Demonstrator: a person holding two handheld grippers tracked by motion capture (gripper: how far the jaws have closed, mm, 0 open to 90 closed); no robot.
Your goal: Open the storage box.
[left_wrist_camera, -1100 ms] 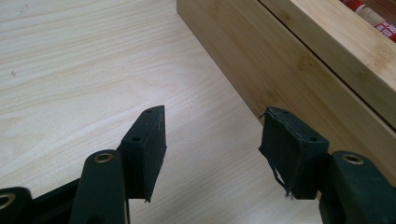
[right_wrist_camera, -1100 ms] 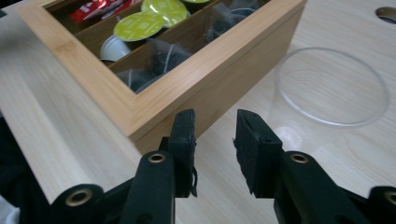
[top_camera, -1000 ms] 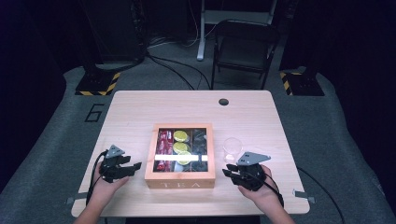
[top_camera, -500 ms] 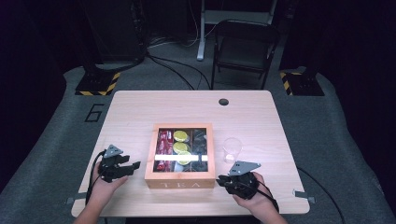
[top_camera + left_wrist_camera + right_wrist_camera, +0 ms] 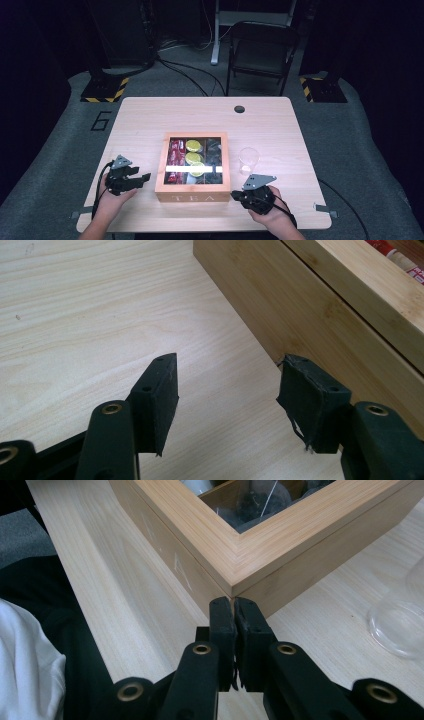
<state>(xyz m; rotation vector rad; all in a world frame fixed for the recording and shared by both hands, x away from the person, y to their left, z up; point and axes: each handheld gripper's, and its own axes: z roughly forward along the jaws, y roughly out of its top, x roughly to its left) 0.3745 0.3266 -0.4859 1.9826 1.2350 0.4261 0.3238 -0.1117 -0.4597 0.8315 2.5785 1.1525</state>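
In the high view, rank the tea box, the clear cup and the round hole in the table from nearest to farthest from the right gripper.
From the right gripper:
1. Tea box, right beside it, at the front right corner.
2. Clear cup, just behind the gripper.
3. Round hole, near the table's far edge.

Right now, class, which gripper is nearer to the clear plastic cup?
Right. The right gripper sits just in front of the cup; the left gripper is across the tea box from it.

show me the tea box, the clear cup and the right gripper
tea box [image 5: 192, 197]: high view, on its front wooden wall by the lettering
clear cup [image 5: 248, 160]: high view, on its see-through side wall
right gripper [image 5: 233, 611]: right gripper view, at the seam of its shut jaws, by the box's corner
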